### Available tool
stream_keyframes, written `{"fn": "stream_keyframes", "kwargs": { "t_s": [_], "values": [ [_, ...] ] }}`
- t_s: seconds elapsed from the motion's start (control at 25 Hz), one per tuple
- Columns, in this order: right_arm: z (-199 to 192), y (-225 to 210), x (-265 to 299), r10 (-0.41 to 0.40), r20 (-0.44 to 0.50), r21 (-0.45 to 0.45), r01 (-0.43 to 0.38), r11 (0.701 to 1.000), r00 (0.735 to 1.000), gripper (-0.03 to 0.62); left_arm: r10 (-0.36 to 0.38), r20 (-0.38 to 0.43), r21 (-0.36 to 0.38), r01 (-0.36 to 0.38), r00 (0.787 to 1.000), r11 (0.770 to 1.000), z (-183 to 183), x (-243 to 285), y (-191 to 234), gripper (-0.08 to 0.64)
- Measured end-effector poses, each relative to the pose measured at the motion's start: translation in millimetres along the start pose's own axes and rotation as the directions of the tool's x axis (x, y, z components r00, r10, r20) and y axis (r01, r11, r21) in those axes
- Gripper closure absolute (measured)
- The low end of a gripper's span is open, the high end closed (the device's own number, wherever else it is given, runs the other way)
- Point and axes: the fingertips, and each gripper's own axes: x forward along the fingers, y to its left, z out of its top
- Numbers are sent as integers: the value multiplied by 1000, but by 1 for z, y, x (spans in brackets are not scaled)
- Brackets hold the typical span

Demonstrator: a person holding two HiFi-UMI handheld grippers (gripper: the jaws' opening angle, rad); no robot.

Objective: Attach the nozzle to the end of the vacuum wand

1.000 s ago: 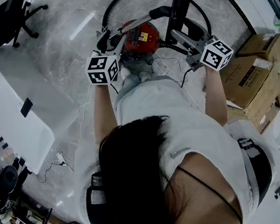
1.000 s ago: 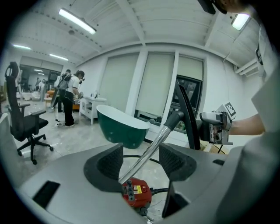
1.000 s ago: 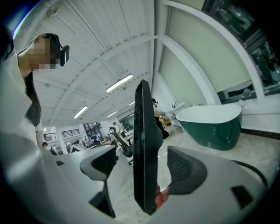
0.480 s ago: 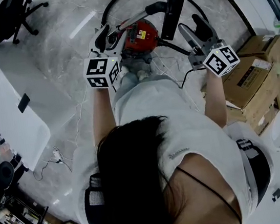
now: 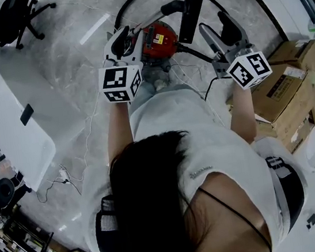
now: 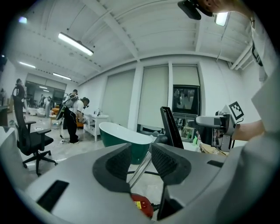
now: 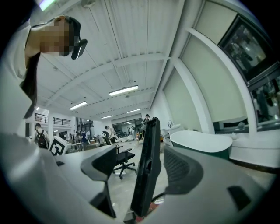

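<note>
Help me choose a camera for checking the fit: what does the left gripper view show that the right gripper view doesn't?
Only the left gripper view: the metal tube between the left gripper's jaws, which have just been closing. Only the right gripper view: the right gripper's jaws standing apart, with a gap between one pad and the black nozzle. Both: that nozzle and the green tub.

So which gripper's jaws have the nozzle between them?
The right gripper, flanking the nozzle; the left gripper's jaws have just been closing with the silver wand between them.
</note>
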Motion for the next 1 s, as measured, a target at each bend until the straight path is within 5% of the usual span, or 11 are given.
{"fn": "stream_keyframes", "kwargs": {
  "t_s": [0.48, 0.56, 0.88, 1.0],
  "values": [
    [-30, 58, 32, 121, -123, -48, -127, 991, 985, 252, 71, -15, 14, -71, 997, 997, 2, 2, -23, 489],
    [-31, 59, 34, 107, -125, -62, -115, 991, 986, 345, 77, -2, 15, -77, 997, 997, 6, 2, -28, 489],
    [-37, 67, 45, 89, -145, -79, -101, 992, 985, 506, 94, 24, 42, -95, 995, 995, 15, 0, -35, 495],
    [-38, 68, 48, 100, -156, -60, -110, 992, 983, 514, 99, 22, 21, -100, 995, 995, 14, 1, -39, 503]
  ]
}}
